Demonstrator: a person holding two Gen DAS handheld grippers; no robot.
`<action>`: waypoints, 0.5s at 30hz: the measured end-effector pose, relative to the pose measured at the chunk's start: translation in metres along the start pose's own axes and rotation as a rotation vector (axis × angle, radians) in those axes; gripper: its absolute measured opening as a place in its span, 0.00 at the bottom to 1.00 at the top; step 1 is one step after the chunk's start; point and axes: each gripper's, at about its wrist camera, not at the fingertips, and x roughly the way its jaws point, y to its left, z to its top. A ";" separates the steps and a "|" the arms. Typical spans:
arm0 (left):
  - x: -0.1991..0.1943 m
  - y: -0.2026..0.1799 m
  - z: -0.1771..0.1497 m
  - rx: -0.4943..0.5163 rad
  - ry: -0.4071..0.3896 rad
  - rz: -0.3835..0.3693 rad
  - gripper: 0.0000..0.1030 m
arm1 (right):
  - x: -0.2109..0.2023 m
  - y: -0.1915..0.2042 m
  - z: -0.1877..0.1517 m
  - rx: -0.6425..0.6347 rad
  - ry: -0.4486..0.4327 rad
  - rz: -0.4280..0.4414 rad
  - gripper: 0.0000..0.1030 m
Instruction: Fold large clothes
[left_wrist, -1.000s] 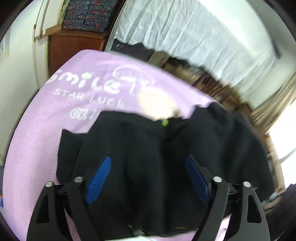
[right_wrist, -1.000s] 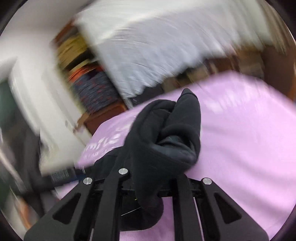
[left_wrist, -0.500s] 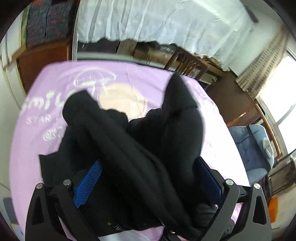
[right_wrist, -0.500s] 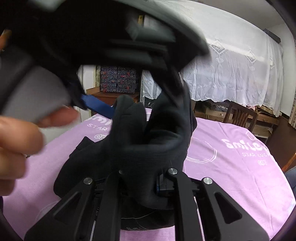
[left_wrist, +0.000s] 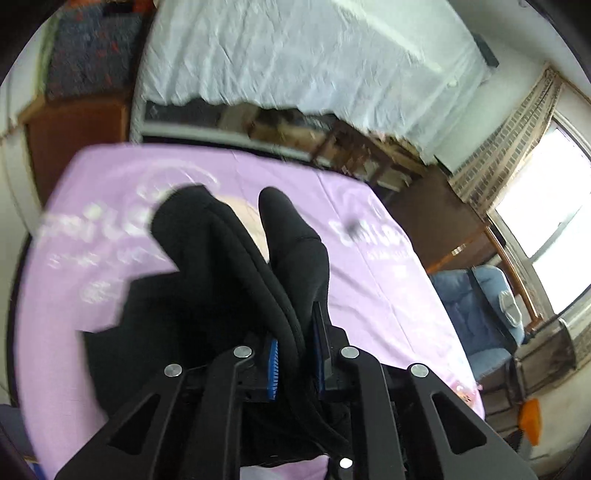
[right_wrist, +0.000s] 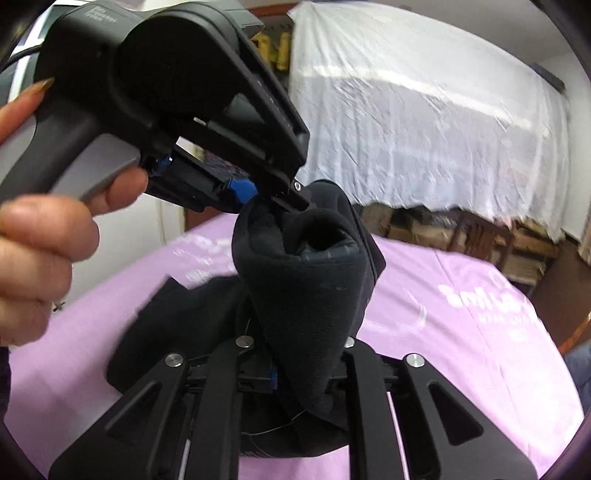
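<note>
Left tongs are closing as I watch, with a thick ridge of the black garment caught between the blue pads; in the left wrist view the cloth fills the narrow gap and the pads press on it from both sides. Right tongs are pressed together on another bunch of the same garment, which rises from between the fingers as a rolled, hollow-ended fold.

From the right wrist camera I see the left tongs from the side, their tips biting into the top edge of that raised fold, so both tongs hold the cloth close to each other. A hand wraps the grey grip of the left tool at the left of that view, with a finger on its trigger.

Most of the garment is lifted and bunched in front of me; its lower part lies in a dark heap on the desk just ahead of the tongs. One flat corner of it lies out to the left on the cloth.

A lilac cloth with white lettering covers the desk. Beyond it I make out a white sheet draped over furniture, a wooden cabinet at the left, and a blue chair near a bright window at the right. The left wrist view is somewhat blurred.
</note>
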 end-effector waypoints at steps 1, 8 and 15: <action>-0.009 0.005 0.000 -0.008 -0.015 0.008 0.14 | -0.002 0.008 0.006 -0.027 -0.009 0.008 0.10; -0.029 0.113 -0.047 -0.127 -0.001 0.166 0.15 | 0.017 0.111 0.011 -0.253 0.048 0.091 0.11; 0.010 0.205 -0.104 -0.355 0.084 0.137 0.17 | 0.065 0.180 -0.046 -0.440 0.275 0.187 0.12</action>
